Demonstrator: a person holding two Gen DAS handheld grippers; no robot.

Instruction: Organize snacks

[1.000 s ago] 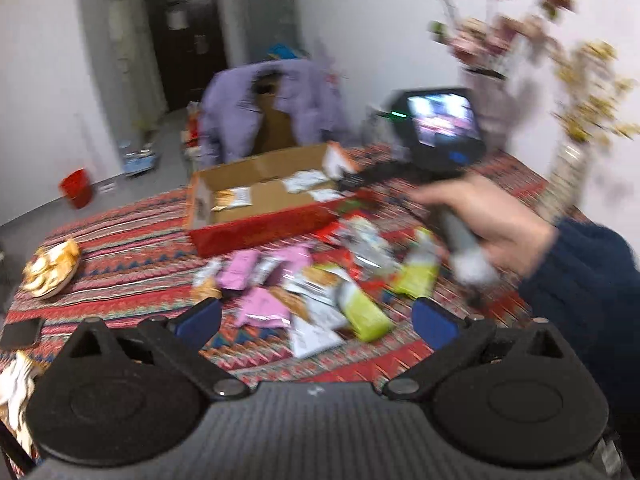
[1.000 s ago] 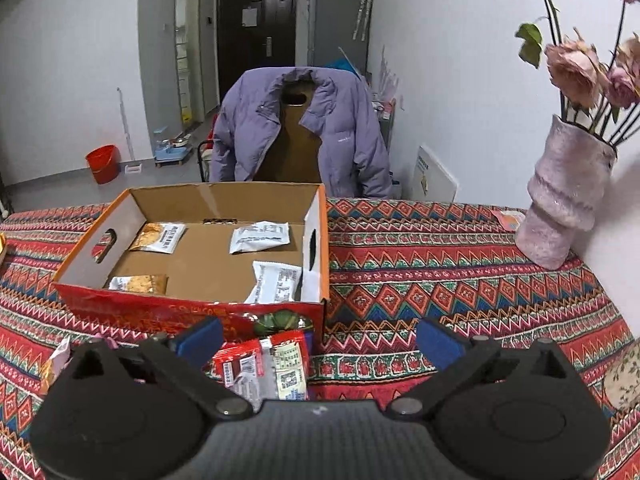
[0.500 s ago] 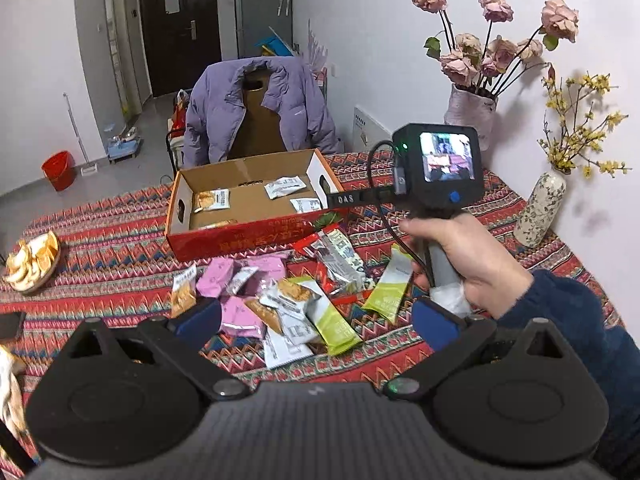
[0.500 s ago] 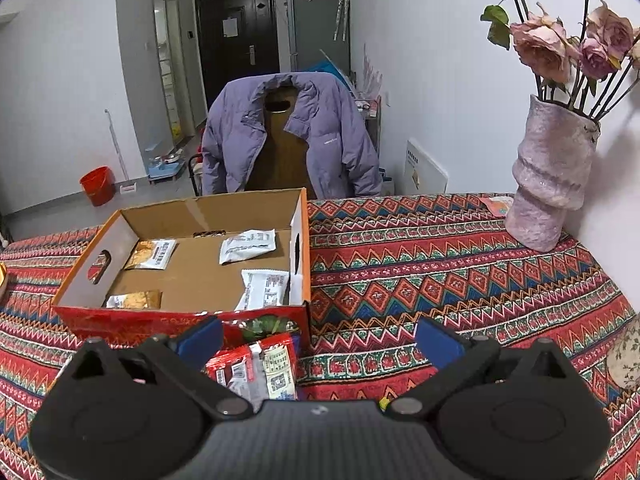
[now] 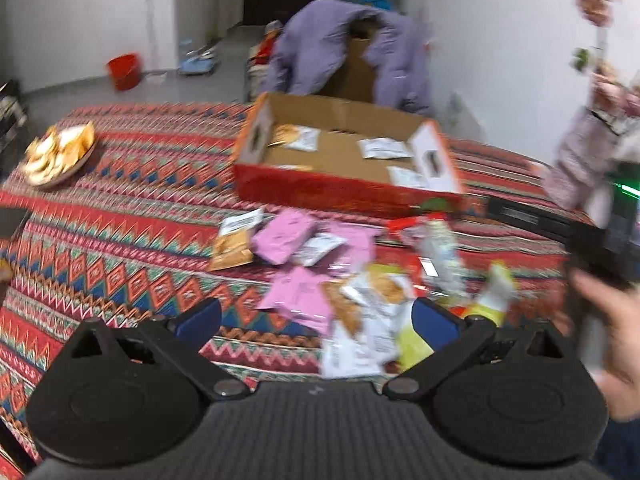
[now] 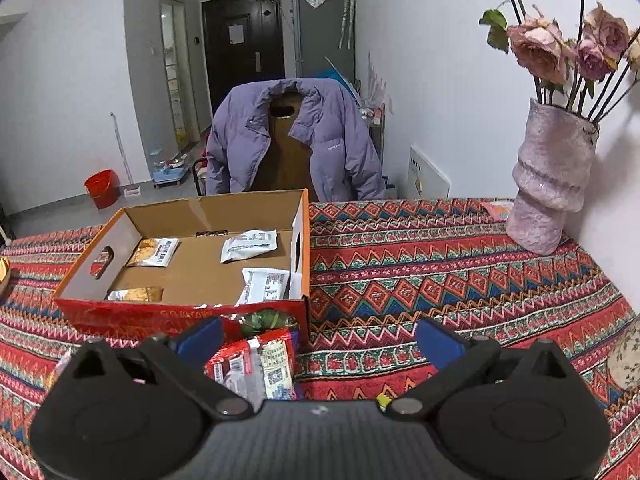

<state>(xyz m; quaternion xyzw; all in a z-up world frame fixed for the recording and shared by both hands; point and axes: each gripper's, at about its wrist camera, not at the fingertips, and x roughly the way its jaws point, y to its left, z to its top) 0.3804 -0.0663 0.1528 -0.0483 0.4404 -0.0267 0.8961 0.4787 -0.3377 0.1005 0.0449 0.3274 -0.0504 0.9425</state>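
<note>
A: How do the grippers stand?
B: The left gripper (image 5: pixel 316 318) and the right gripper (image 6: pixel 318 340) both hang spread wide with nothing between the fingers.
A: And the snacks?
B: A loose pile of snack packets (image 5: pixel 340 272) lies on the patterned tablecloth (image 6: pixel 440 264) before the cardboard box (image 6: pixel 192 272); a few packets lie inside it.

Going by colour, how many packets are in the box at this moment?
Gold packets: 2
White packets: 2
Total in the box: 4
</note>
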